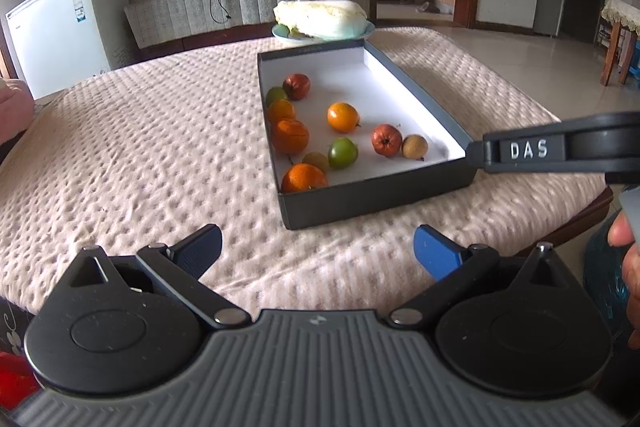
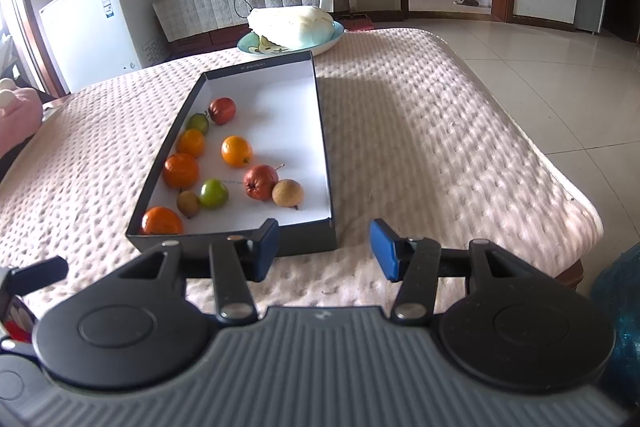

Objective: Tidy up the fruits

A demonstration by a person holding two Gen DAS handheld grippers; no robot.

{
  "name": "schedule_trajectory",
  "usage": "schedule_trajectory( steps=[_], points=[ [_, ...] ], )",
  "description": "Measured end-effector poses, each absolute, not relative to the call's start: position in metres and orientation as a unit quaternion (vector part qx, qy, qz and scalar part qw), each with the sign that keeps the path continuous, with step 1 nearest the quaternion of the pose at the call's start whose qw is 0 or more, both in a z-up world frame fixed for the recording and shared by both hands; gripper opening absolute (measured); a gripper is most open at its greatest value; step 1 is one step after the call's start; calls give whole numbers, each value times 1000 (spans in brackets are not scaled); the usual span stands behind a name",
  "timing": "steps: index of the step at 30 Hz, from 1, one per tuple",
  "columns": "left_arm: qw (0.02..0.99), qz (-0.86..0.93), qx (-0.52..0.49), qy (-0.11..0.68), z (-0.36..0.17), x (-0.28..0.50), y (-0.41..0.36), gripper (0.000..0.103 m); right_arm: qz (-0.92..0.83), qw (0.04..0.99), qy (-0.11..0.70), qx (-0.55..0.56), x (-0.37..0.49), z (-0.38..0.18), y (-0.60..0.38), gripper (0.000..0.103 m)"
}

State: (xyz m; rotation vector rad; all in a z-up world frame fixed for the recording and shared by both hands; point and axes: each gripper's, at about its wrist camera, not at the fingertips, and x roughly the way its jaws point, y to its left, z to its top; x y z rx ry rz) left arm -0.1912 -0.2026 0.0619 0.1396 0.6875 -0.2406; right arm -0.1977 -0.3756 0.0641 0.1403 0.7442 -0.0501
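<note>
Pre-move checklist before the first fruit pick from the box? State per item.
1. Left hand-held gripper open, nothing between fingers: ok.
2. Right hand-held gripper open, empty: ok.
3. Box flat on the tablecloth, top uncovered: ok.
4. Nearest fruits, the red fruit and the tan fruit, touch each other; clean single grasp: not ok.
5. Sorting destination for the fruits: cannot tell.
6. Plate clear of the box: ok.

Both the left tongs (image 1: 318, 251) and the right tongs (image 2: 325, 251) gape empty, angled downward.
</note>
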Motion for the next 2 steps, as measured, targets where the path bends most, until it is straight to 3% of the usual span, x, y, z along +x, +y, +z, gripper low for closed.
schedule_trajectory(
  steps=[2],
  points=[
    [931, -126, 61, 336, 65, -190, -201, 103, -27, 929, 364, 68, -197, 64, -376, 53]
  ],
)
